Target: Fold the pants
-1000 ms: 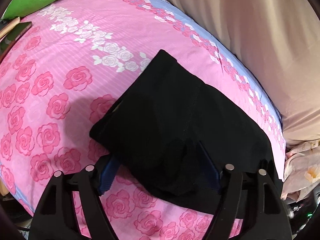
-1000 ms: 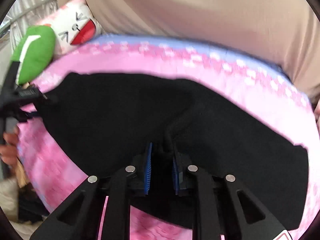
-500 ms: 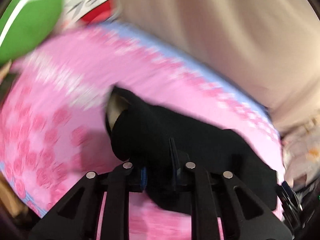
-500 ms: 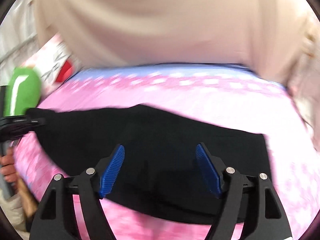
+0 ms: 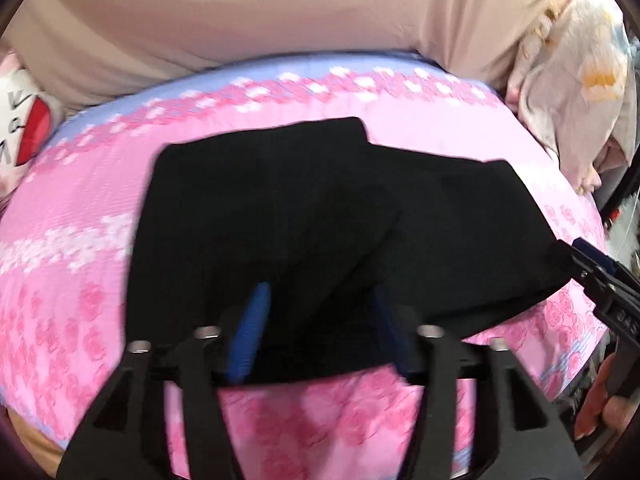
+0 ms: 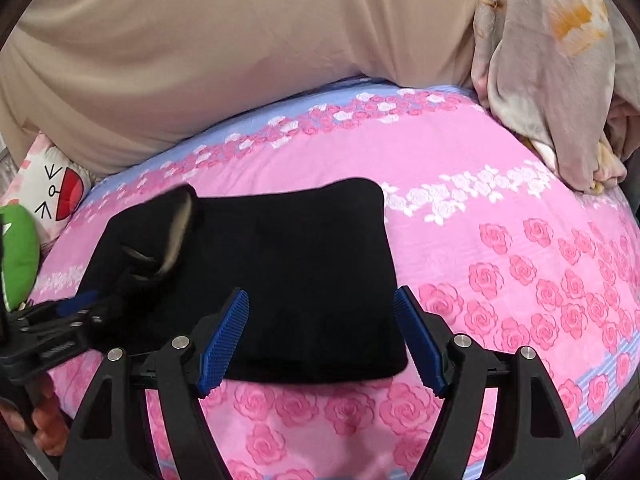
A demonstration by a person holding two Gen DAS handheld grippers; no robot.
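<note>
The black pants (image 5: 304,216) lie folded on the pink rose-print bed cover (image 5: 80,280); they also show in the right wrist view (image 6: 288,280). My left gripper (image 5: 320,328) is partly open, its blue pads on either side of the near edge of the pants, and a raised fold of cloth lies between them. My right gripper (image 6: 320,336) is open and empty, its pads straddling the near right edge of the folded pants. The left gripper also shows in the right wrist view (image 6: 80,304) at the pants' left end, where the cloth is ruffled up.
A beige cushion or headboard (image 6: 240,40) runs along the far side. A crumpled floral blanket (image 6: 560,80) lies at the far right. A white cartoon pillow (image 6: 52,192) and a green pillow (image 6: 16,256) lie at the left. The bed's near edge is close below the grippers.
The right gripper opened and let go of the pants. The left gripper shut on the left end, carried it over onto the rest, then opened partly. The pants now lie shorter.
</note>
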